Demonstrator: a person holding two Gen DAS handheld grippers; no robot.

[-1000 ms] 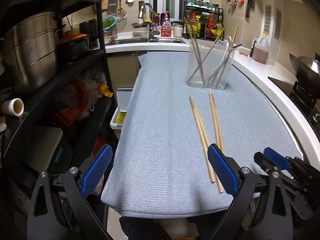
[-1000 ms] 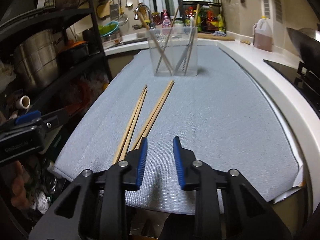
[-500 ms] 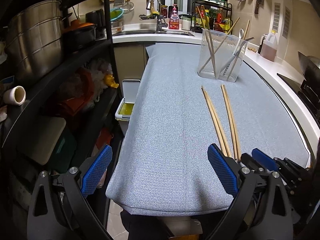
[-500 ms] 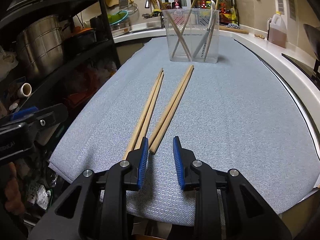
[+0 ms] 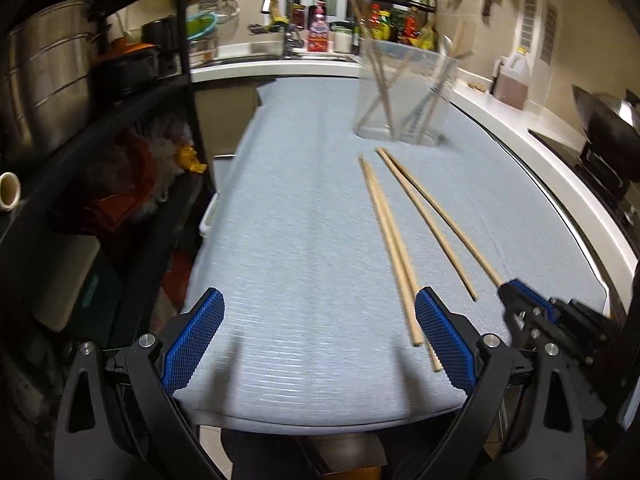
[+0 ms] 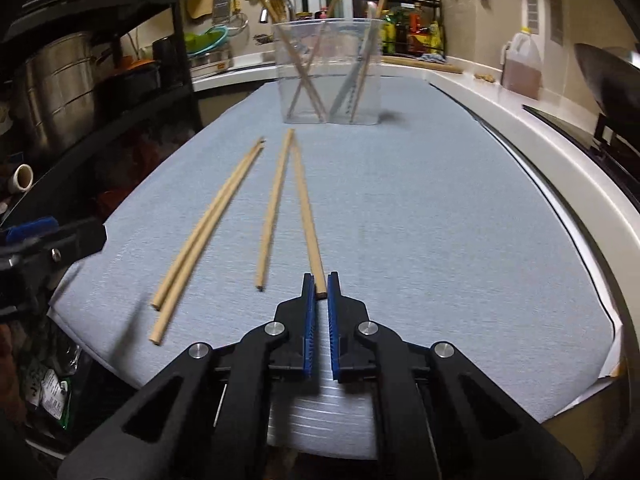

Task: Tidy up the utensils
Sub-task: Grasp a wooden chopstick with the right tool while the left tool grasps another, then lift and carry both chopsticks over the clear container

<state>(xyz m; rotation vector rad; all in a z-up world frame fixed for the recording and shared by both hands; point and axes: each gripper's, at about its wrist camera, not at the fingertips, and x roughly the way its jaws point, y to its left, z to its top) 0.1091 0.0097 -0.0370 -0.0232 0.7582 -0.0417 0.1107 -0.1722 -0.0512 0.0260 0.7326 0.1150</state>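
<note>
Several wooden chopsticks lie on the grey-blue mat (image 6: 440, 220). My right gripper (image 6: 320, 286) is shut on the near end of the rightmost chopstick (image 6: 305, 204), which has swung apart from its partner (image 6: 274, 208). A second pair (image 6: 208, 232) lies together to the left. The clear utensil holder (image 6: 328, 76) stands at the far end with chopsticks and cutlery in it. In the left wrist view my left gripper (image 5: 320, 340) is open and empty at the mat's near edge, with the left pair (image 5: 390, 244) by its right finger and the right gripper (image 5: 516, 300) at the right.
A black shelf rack with steel pots (image 5: 44, 80) stands along the left. A sink (image 5: 276, 56) and bottle rack (image 5: 396, 20) are at the back. A wok (image 5: 608, 120) and an oil jug (image 5: 514, 80) are on the right counter.
My right gripper moved forward and closed on the end of the rightmost chopstick, pulling it away from its partner. The left gripper stayed open.
</note>
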